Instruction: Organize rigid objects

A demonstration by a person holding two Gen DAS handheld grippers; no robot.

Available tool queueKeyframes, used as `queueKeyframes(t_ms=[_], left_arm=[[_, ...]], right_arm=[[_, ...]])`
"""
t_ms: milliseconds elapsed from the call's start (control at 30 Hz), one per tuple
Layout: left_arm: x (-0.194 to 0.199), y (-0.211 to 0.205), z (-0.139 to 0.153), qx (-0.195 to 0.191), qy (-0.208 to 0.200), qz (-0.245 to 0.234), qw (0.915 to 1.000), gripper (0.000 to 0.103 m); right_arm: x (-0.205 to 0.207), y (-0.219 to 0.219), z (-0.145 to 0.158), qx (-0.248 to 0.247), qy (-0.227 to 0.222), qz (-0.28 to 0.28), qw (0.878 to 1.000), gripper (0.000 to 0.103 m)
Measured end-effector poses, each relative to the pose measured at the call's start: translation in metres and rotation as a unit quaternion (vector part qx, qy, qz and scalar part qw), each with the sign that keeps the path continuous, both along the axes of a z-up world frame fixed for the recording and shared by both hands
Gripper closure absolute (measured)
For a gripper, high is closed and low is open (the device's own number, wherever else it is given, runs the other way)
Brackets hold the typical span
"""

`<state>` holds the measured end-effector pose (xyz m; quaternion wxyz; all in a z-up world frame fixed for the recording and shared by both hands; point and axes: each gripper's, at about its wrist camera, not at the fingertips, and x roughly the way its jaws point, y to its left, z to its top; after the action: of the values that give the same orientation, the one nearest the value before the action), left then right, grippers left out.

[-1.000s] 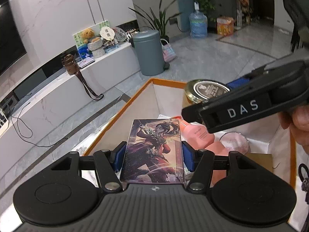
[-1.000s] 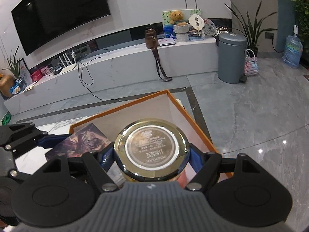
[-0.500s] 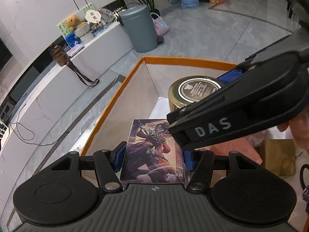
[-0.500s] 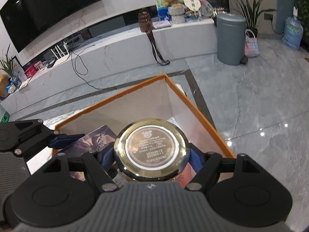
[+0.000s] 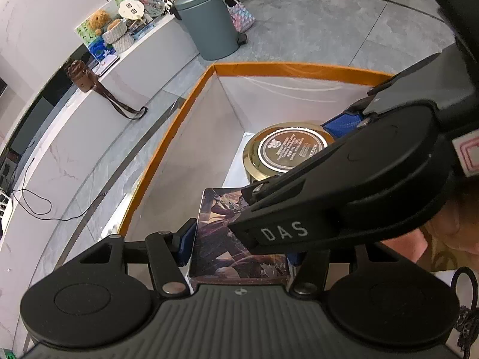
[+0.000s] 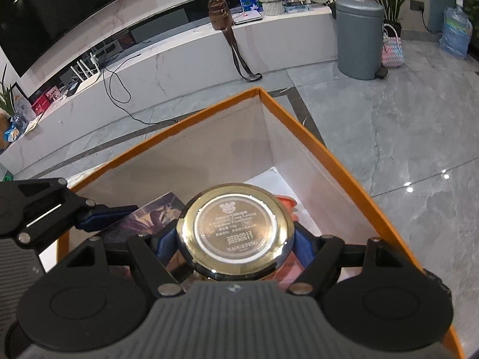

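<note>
The left gripper has its jaws clamped on an illustrated card box; the right gripper grips a gold-lidded jar; both hang inside the orange-rimmed box; beyond stands a grey bin.

The right gripper has its blue-padded fingers pressed on either side of a gold-rimmed round jar, held above the open orange-edged box. Inside the box, left of the jar, lies an illustrated card box clamped by the left gripper; a pink item shows right of the jar. Beyond the box's far corner stands a grey bin.
</note>
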<state>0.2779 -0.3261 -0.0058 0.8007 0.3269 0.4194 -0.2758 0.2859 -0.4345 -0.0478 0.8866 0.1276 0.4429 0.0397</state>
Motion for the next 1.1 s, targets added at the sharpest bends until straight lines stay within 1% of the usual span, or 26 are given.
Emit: queueKeyframes(t_ms=[133,167,200,233,267,300,367,400,567,833,933,1100], left_arm=[[0.003,-0.001,-0.006,0.012,0.005,0.002,0.9999,0.037],[0.003,-0.002,-0.007,0.015,0.006,0.002,0.9999,0.035],[0.004,-0.001,-0.008,0.014,0.007,0.004,0.9999,0.031],[0.004,-0.001,-0.007,0.011,0.005,0.005,0.9999,0.03],[0.004,0.0,-0.006,0.011,0.003,0.007,0.9999,0.027],[0.005,0.0,-0.006,0.016,0.0,0.01,0.9998,0.022],[0.003,0.0,-0.005,0.027,-0.011,0.012,0.9995,0.017],[0.003,0.001,-0.005,0.032,-0.017,0.012,0.9993,0.017],[0.0,0.005,-0.001,0.029,-0.016,0.011,0.9994,0.017],[-0.01,0.005,0.008,0.027,-0.024,0.007,0.9993,0.017],[-0.013,0.007,0.016,0.015,-0.022,0.013,0.9996,0.017],[-0.019,0.012,0.031,-0.024,-0.016,0.03,0.9991,0.017]], right_arm=[[0.005,0.001,-0.008,0.002,0.004,-0.001,1.0,0.028],[0.006,0.001,-0.01,0.003,0.004,-0.003,1.0,0.028],[0.008,0.002,-0.013,0.005,0.005,-0.005,1.0,0.027],[0.009,0.002,-0.014,0.008,0.006,-0.007,1.0,0.027],[0.01,0.002,-0.016,0.011,0.006,-0.008,1.0,0.027],[0.01,0.004,-0.016,0.009,0.003,-0.008,1.0,0.027],[0.01,0.004,-0.014,0.012,0.0,-0.012,1.0,0.024],[0.01,0.004,-0.012,0.017,-0.005,-0.013,1.0,0.023],[0.007,0.003,-0.005,0.026,-0.018,-0.015,0.999,0.023],[0.003,0.002,0.001,0.019,-0.022,-0.009,1.0,0.023],[0.0,0.001,0.004,0.017,-0.026,-0.009,0.999,0.023],[-0.011,0.004,0.015,0.004,-0.037,-0.004,0.999,0.023]])
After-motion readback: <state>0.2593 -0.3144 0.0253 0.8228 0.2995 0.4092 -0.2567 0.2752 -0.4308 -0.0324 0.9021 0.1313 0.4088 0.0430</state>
